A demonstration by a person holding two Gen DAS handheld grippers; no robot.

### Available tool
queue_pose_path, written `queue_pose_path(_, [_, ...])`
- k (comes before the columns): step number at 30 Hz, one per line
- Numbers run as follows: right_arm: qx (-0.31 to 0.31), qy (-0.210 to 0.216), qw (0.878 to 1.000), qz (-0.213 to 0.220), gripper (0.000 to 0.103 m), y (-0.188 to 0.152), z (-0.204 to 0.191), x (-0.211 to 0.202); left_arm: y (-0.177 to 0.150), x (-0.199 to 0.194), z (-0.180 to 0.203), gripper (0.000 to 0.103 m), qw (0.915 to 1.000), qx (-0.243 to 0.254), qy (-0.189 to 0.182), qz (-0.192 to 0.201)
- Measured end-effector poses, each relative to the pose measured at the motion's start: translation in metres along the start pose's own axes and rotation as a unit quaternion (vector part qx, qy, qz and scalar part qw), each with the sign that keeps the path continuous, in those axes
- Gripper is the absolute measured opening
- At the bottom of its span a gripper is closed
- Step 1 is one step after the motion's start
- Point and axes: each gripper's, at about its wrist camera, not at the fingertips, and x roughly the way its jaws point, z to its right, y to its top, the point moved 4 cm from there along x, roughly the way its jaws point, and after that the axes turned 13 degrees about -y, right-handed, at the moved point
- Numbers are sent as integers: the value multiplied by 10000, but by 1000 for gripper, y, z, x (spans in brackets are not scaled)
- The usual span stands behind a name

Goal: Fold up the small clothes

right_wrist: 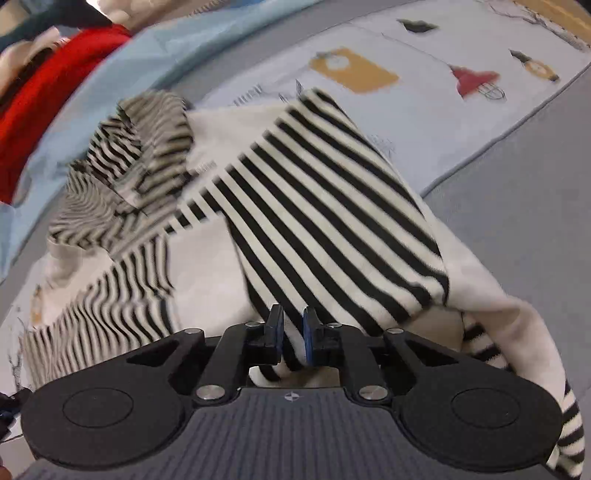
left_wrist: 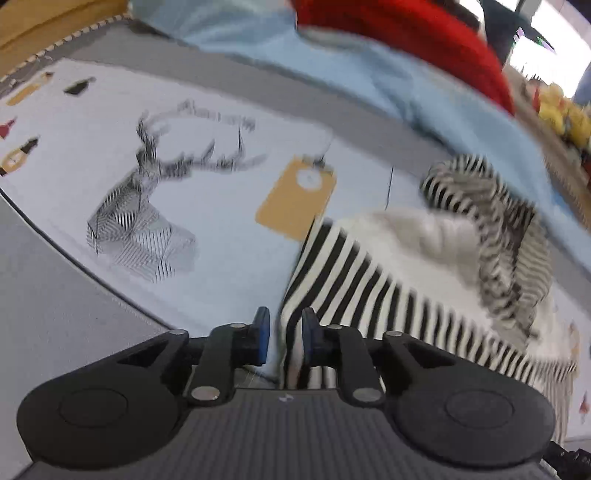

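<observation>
My left gripper (left_wrist: 285, 334) points steeply down at the top (left_wrist: 369, 280), a small soft knit garment in black and cream stripes with plain cream panels. Its blue pads sit close together, and a striped edge of the top runs up between them; the right pad touches the cloth, while a thin gap shows beside the left pad, so I cannot tell if the grip is firm. Ahead and to the right of that gripper the top bunches into a crumpled, finely striped heap. To the left of it lies the sheet (left_wrist: 207, 206), smooth pale blue cotton printed with a line-drawn deer head and a mustard tag shape, bordered by grey. Beyond, at the far edge, lie a light blue cloth (left_wrist: 369, 85) and a fuzzy red cloth (left_wrist: 406, 33). My right gripper (right_wrist: 293, 332) also tilts down, its pads nearly closed on a fold of the top (right_wrist: 332, 206), with striped fabric pinched in the narrow slot between them. A broad band of bold stripes drapes up and away from that gripper, a cream panel falls to its right, and the rumpled fine-striped part lies ahead to its left. The sheet (right_wrist: 443, 122) spreads beyond, the red cloth (right_wrist: 48, 92) far left.
</observation>
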Motion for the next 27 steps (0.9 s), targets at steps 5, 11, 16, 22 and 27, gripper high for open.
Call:
queue_pose_path(5, [-213, 728, 9953, 594, 13, 11, -16, -21, -11, 7, 19, 22, 9965, 369, -601, -457])
queue_pose_path(11, [-332, 276, 9986, -295, 13, -5, -18, 14, -25, 30, -16, 27, 9944, 185, 282, -1005])
queue_pose_path(16, [-276, 262, 9989, -256, 13, -4, -9, 6, -18, 5, 18, 32, 9924, 697, -545, -852])
queue_pose_path(22, [-476, 245, 9982, -256, 19, -3, 4, 5, -51, 29, 14, 31, 9741, 1331, -346, -1793])
queue_pose_path(27, [-179, 124, 9987, -456, 19, -2, 27, 7, -45, 11, 23, 33, 9793, 1368, -437, -1425])
